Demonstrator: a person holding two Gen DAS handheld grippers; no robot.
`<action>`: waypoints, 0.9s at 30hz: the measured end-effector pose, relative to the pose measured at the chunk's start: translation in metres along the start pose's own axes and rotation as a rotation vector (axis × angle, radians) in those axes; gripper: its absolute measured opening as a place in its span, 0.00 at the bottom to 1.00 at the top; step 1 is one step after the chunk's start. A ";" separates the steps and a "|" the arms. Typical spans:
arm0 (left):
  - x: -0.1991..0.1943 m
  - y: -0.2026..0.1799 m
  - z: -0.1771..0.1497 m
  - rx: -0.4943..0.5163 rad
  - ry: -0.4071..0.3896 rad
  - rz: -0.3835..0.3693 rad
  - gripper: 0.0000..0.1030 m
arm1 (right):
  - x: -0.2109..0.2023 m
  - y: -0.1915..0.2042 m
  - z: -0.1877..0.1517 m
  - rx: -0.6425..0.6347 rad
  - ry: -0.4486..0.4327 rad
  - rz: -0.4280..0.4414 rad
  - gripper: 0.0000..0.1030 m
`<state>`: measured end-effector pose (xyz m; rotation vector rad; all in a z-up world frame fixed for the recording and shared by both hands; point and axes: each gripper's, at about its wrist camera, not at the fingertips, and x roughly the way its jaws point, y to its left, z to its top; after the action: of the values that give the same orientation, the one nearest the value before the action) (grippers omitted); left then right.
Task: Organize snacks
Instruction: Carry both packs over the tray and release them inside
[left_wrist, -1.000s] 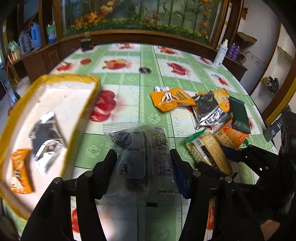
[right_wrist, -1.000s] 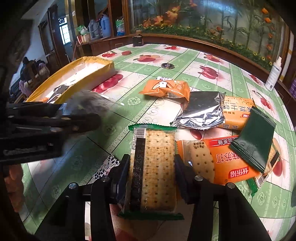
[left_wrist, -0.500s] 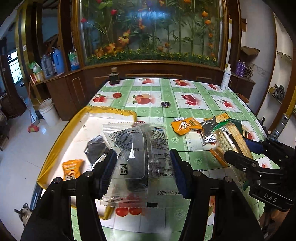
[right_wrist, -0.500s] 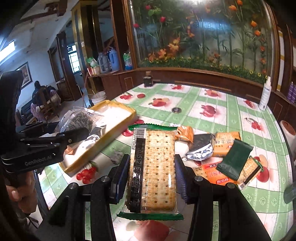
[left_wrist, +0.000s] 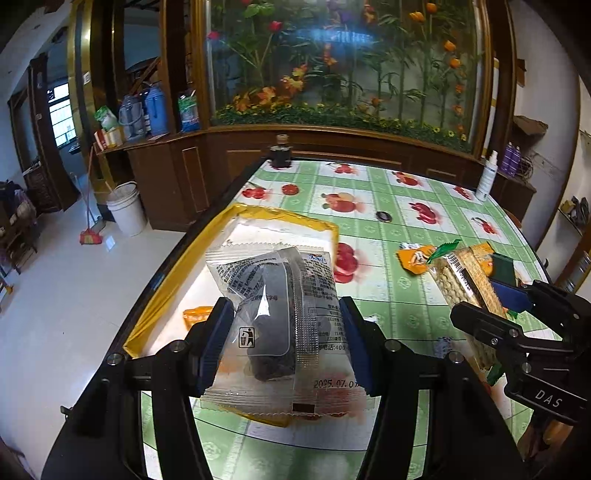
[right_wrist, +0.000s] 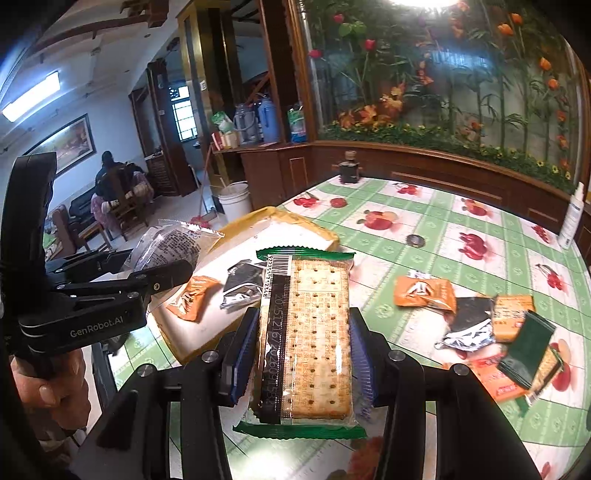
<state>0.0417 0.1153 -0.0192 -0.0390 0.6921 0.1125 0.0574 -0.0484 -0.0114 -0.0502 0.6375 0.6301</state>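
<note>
My left gripper (left_wrist: 282, 339) is shut on a clear packet with a dark cake inside (left_wrist: 273, 314), held high above the yellow-rimmed white tray (left_wrist: 280, 218). My right gripper (right_wrist: 301, 354) is shut on a cracker pack with green ends (right_wrist: 314, 332), held above the table beside the tray (right_wrist: 295, 221). The tray holds an orange packet (right_wrist: 192, 295) and a silver-black packet (right_wrist: 242, 284). In the left wrist view the right gripper (left_wrist: 495, 306) and the cracker pack (left_wrist: 461, 280) show at right. In the right wrist view the left gripper (right_wrist: 162, 266) shows at left with the clear packet (right_wrist: 170, 243).
Several snack packets lie on the green fruit-print tablecloth (right_wrist: 480, 229) at right: an orange one (right_wrist: 424, 291), a silver one (right_wrist: 469, 325), a dark green one (right_wrist: 528, 343). A white spray bottle (right_wrist: 570, 218) and a dark jar (right_wrist: 349, 170) stand at the far edge.
Both grippers have risen well above the table with their packets still held. The left one now hangs over the tray, and the views have tilted up to show the room.
</note>
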 end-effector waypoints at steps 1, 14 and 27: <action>0.001 0.005 0.000 -0.007 0.000 0.008 0.56 | 0.004 0.002 0.002 -0.003 0.002 0.009 0.46; 0.052 0.059 -0.015 -0.130 0.113 0.044 0.56 | 0.089 0.033 0.035 -0.015 0.055 0.146 0.46; 0.103 0.058 -0.021 -0.139 0.219 0.032 0.56 | 0.198 0.030 0.065 0.017 0.137 0.198 0.46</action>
<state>0.1001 0.1808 -0.1011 -0.1752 0.9034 0.1885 0.1991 0.0963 -0.0673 -0.0143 0.7863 0.8175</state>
